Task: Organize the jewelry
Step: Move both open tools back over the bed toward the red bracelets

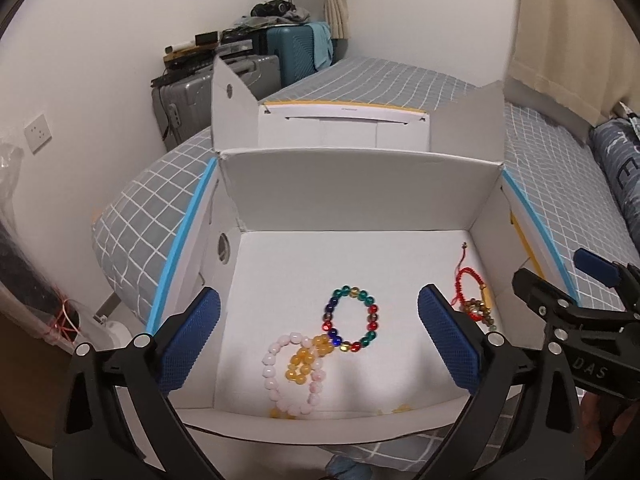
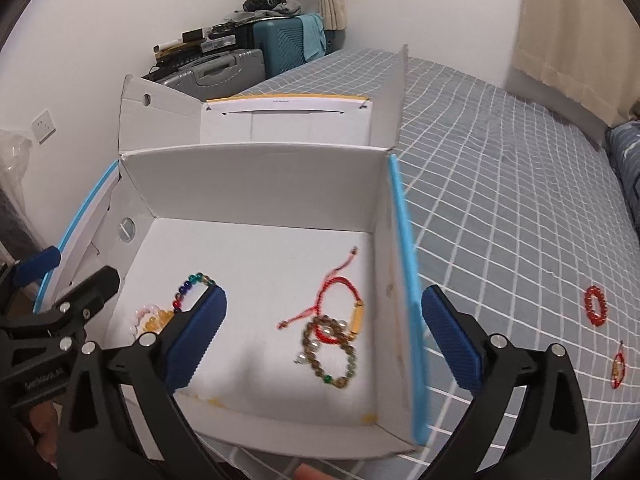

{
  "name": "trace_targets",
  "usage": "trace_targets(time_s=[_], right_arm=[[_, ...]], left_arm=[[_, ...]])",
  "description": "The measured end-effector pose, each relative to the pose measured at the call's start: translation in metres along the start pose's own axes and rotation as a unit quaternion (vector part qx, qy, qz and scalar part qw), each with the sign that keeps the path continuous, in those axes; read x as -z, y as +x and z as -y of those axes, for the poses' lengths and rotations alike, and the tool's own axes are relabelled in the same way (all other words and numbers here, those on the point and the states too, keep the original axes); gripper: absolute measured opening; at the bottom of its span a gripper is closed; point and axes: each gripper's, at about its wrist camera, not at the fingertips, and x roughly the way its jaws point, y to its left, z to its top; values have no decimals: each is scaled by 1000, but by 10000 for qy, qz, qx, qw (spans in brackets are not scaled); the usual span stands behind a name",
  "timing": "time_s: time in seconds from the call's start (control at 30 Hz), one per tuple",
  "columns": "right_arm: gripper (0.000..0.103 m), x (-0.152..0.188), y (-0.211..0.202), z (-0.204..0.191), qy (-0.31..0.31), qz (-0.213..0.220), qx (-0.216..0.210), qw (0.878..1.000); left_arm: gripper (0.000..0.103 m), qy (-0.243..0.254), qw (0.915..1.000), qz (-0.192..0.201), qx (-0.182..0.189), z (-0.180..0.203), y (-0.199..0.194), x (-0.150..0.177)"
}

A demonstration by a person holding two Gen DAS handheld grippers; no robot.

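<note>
From my left camera, left tongs (image 1: 320,334) spread apart and holding nothing above the white box (image 1: 360,182), colourful bead bracelet (image 1: 351,322) touching yellow bracelet (image 1: 306,362) and pink bracelet (image 1: 290,376) inside, from my right camera, right tongs (image 2: 324,338) also apart, red cord bracelet (image 2: 334,306) over brown bead bracelet (image 2: 332,354) in the box, red bead bracelet (image 2: 595,305) and a small red bracelet (image 2: 618,366) on the bed (image 2: 500,200).

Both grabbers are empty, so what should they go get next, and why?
Probably swing the right gripper rightward toward the red bead bracelet on the bed. Its jaws are open and empty, the box already holds several bracelets, and that one, plus a small red charm bracelet, lies outside.
</note>
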Motion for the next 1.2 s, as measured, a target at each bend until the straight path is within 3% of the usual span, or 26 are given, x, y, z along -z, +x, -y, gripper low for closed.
trace_targets(time_s=[0.23,0.57,0.9,1.2], right_arm=[[95,11,-31,44,227,101,310,9992],[95,39,-84,133,837,274,857,9924],[95,78,-130,232,1500,290,1501,9768],[95,110,-138,315,2026,97,1944,9597]], left_arm=[[97,165,9996,87,218,34,-13,-3],[97,598,9960,166,640,127,-33,-7],[97,1134,9853,100,1276,239,-42,-1],[97,1498,9715,-310,1813,349,-17,-9]])
